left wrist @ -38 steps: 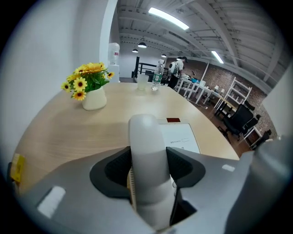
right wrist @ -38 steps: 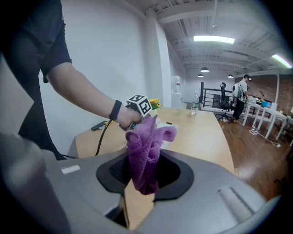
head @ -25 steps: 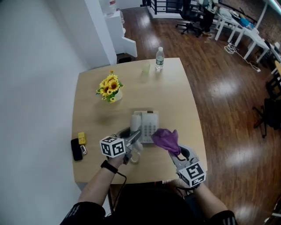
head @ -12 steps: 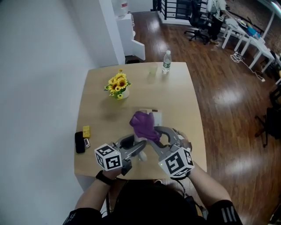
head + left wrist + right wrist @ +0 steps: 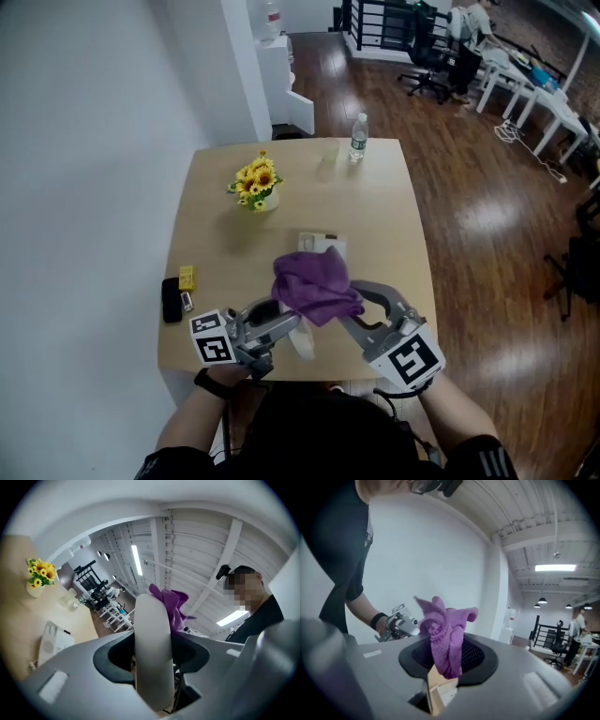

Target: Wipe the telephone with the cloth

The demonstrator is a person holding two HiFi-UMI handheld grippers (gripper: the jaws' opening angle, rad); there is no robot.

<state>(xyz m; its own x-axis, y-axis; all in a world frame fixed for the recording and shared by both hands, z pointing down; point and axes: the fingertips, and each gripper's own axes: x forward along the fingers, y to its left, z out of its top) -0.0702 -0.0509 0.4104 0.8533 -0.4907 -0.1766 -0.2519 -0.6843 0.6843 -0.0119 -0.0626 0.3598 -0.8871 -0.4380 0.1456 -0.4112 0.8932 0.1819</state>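
The white telephone base (image 5: 322,246) sits mid-table, partly hidden behind the purple cloth (image 5: 315,286). My left gripper (image 5: 289,330) is shut on the white handset (image 5: 302,343), lifted off the base near the table's front edge. In the left gripper view the handset (image 5: 152,653) stands upright between the jaws, with the cloth (image 5: 171,603) just behind its top and the base (image 5: 52,641) lower left. My right gripper (image 5: 349,311) is shut on the bunched cloth (image 5: 444,637) and holds it over the handset's upper end. The left gripper (image 5: 401,625) shows beyond it.
A pot of sunflowers (image 5: 258,185) stands at the back left of the wooden table (image 5: 394,234). A water bottle (image 5: 357,137) and a glass (image 5: 327,153) are at the far edge. A black case (image 5: 170,300) and a yellow block (image 5: 187,277) lie at the left edge.
My right gripper has carried the cloth leftward from beside the telephone to over the handset. The left gripper has drawn slightly back toward me, still gripping the handset.
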